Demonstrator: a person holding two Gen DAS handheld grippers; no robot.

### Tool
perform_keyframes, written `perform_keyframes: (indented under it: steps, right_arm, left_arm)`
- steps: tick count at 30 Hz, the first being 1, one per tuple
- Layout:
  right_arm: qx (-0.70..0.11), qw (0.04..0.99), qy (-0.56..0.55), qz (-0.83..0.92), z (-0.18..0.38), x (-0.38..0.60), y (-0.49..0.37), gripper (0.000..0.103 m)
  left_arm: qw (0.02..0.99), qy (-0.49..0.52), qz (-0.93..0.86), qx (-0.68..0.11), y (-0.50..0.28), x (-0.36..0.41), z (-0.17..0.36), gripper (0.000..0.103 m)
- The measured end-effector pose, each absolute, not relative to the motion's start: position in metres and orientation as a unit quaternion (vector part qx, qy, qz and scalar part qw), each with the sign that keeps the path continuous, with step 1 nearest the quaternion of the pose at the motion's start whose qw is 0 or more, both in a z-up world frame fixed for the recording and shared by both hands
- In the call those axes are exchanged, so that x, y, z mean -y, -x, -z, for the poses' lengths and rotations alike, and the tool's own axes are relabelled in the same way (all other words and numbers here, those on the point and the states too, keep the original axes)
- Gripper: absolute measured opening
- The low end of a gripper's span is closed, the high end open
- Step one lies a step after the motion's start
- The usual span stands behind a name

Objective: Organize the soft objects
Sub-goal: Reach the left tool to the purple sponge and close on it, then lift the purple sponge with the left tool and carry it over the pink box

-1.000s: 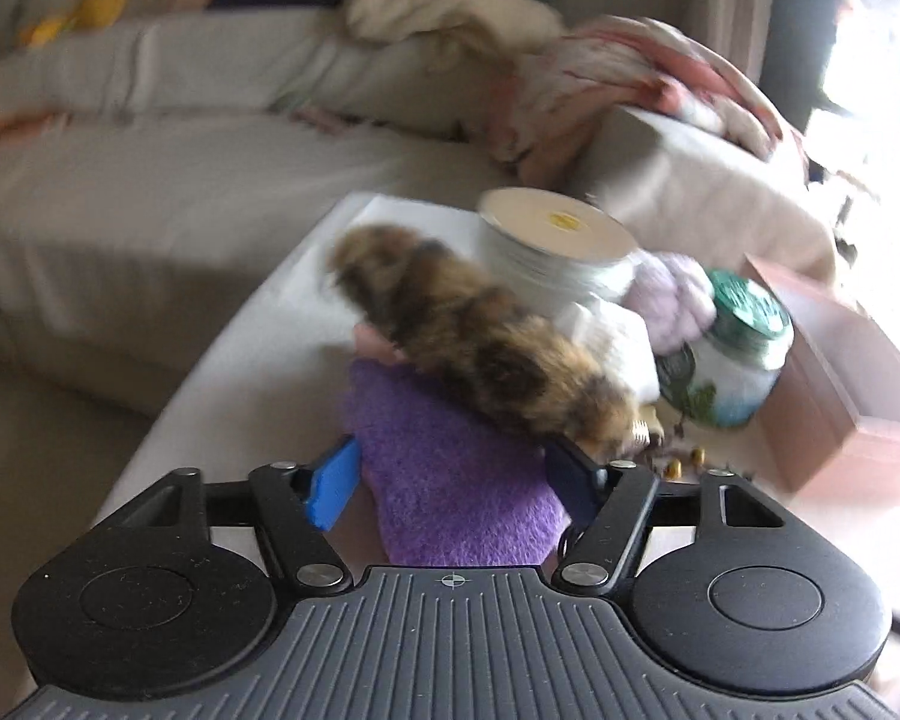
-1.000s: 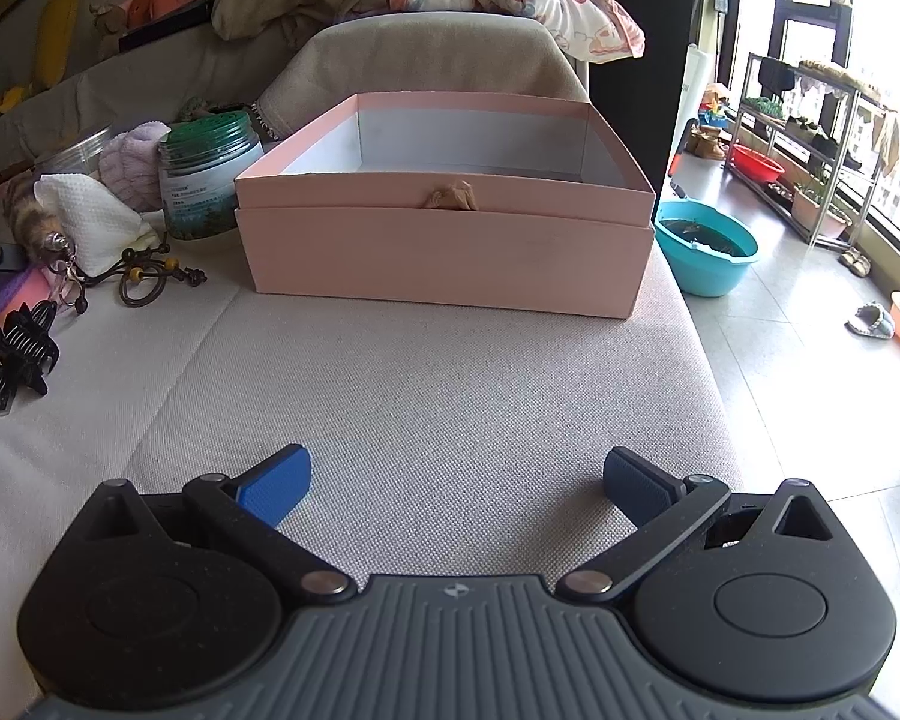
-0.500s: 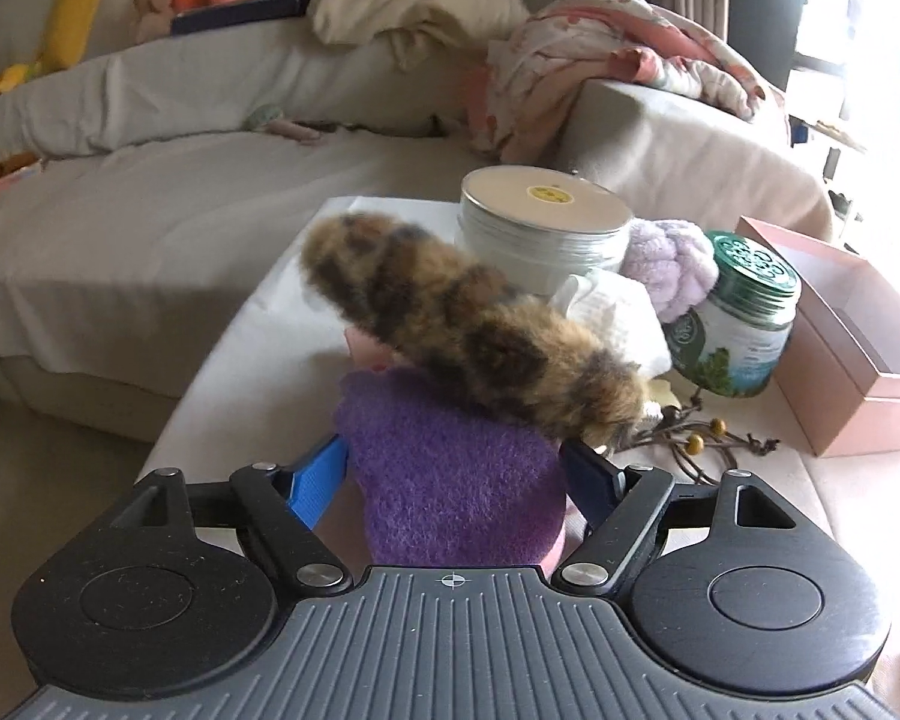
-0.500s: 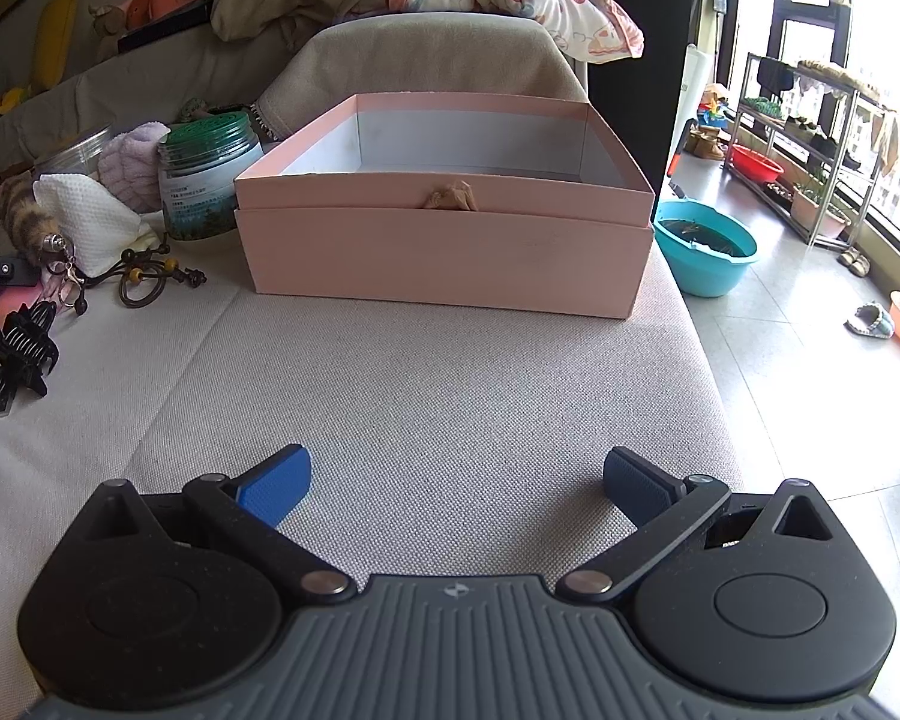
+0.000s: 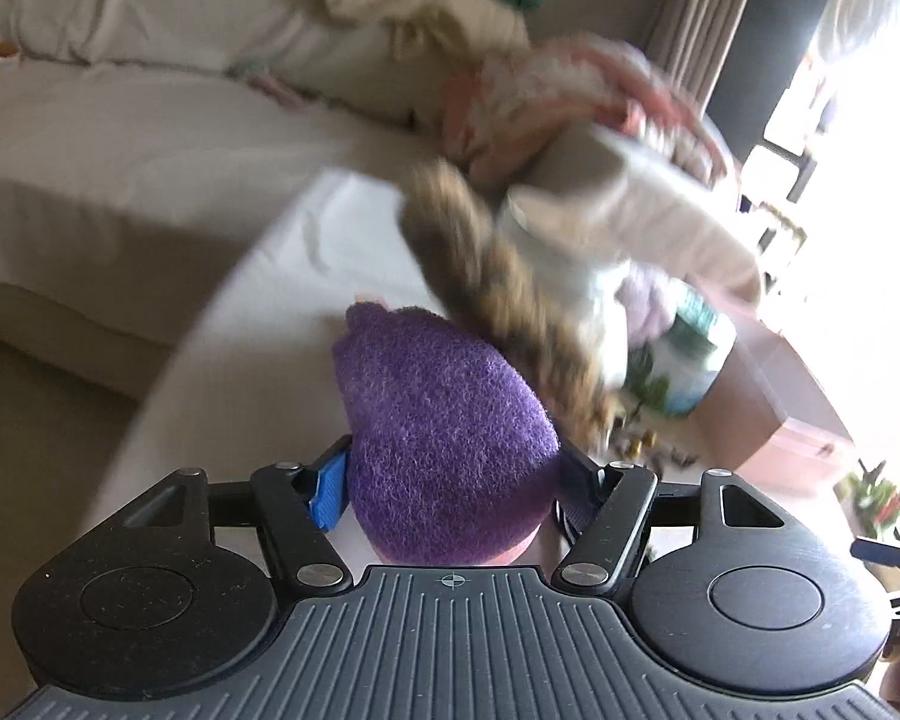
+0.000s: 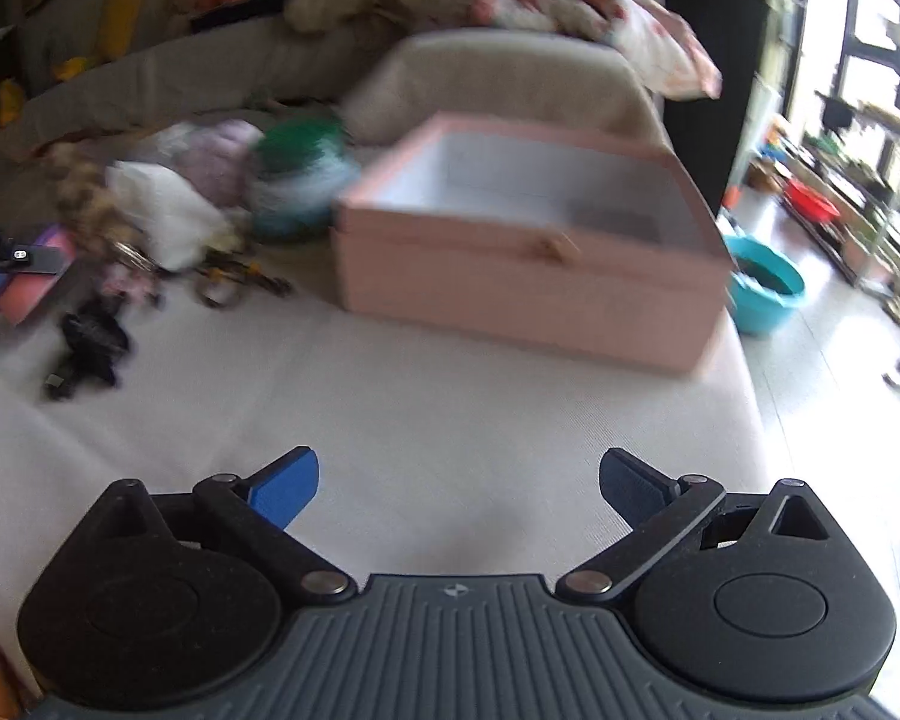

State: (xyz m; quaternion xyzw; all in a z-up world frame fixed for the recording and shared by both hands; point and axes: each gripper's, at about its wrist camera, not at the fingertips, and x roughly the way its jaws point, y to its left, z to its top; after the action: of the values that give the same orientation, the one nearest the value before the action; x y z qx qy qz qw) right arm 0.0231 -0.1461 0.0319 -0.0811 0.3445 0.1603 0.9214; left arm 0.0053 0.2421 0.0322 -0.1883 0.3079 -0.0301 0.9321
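My left gripper (image 5: pixel 453 489) is shut on a purple fuzzy pad (image 5: pixel 444 432) with a pink underside, which fills the gap between the blue pads. A brown striped furry tail (image 5: pixel 498 294) lies just beyond it, blurred. My right gripper (image 6: pixel 459 486) is open and empty above the white cushion top. The open pink box (image 6: pixel 528 282) stands ahead of it, and it also shows at the right of the left wrist view (image 5: pixel 774 414). The left gripper with the purple-pink pad (image 6: pixel 27 285) shows at the far left of the right wrist view.
A green-lidded jar (image 6: pixel 300 192), a white cloth (image 6: pixel 162 216), a lilac fluffy thing (image 6: pixel 219 150), a beaded cord (image 6: pixel 240 279) and a black hair claw (image 6: pixel 90 348) sit left of the box. A sofa with cushions (image 5: pixel 150 138) lies behind. A teal basin (image 6: pixel 765 291) stands on the floor at right.
My left gripper has closed on the purple pad and is swinging, with the view tilting and blurring. My right gripper has shifted too, staying open.
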Motion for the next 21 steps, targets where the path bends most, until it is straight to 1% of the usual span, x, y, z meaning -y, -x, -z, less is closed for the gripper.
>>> perform_keyframes:
  steps: [3, 6, 8, 9, 10, 12, 14, 16, 17, 18, 21]
  right_arm:
    - [-0.334, 0.908, 0.089, -0.237, -0.053, 0.113, -0.027, 0.101]
    - [-0.368, 0.875, 0.07, -0.306, -0.06, 0.074, -0.045, 0.1]
    - [-0.397, 0.851, 0.064, -0.339, -0.055, 0.045, -0.055, 0.092]
    - [-0.404, 0.841, 0.072, -0.353, -0.052, 0.03, -0.057, 0.085]
    - [-0.403, 0.835, 0.089, -0.363, -0.049, 0.013, -0.056, 0.081]
    - [-0.396, 0.828, 0.126, -0.376, -0.042, -0.012, -0.055, 0.078]
    - [-0.398, 0.822, 0.146, -0.38, -0.037, -0.029, -0.056, 0.068]
    - [-0.405, 0.812, 0.149, -0.392, -0.038, -0.036, -0.059, 0.047]
    - [-0.406, 0.812, 0.153, -0.39, -0.04, -0.036, -0.062, 0.04]
    - [-0.402, 0.813, 0.158, -0.391, -0.046, -0.037, -0.062, 0.037]
    - [-0.37, 0.826, 0.153, -0.398, -0.067, -0.027, -0.061, 0.036]
  left_arm:
    - [0.941, 0.188, 0.024, -0.279, 0.011, -0.251, -0.046, 0.072]
    - [0.946, 0.195, 0.019, -0.259, 0.024, -0.259, -0.054, 0.072]
    - [0.946, 0.202, 0.019, -0.251, 0.031, -0.267, -0.058, 0.072]
    - [0.946, 0.204, 0.019, -0.25, 0.034, -0.269, -0.058, 0.072]
    - [0.947, 0.204, 0.02, -0.249, 0.036, -0.271, -0.059, 0.072]
    - [0.946, 0.205, 0.023, -0.25, 0.039, -0.275, -0.057, 0.072]
    - [0.945, 0.209, 0.028, -0.251, 0.039, -0.276, -0.054, 0.072]
    - [0.942, 0.216, 0.033, -0.255, 0.039, -0.279, -0.049, 0.072]
    - [0.941, 0.219, 0.034, -0.257, 0.039, -0.28, -0.046, 0.072]
    - [0.94, 0.221, 0.035, -0.259, 0.039, -0.281, -0.045, 0.072]
    - [0.939, 0.223, 0.036, -0.258, 0.036, -0.284, -0.043, 0.072]
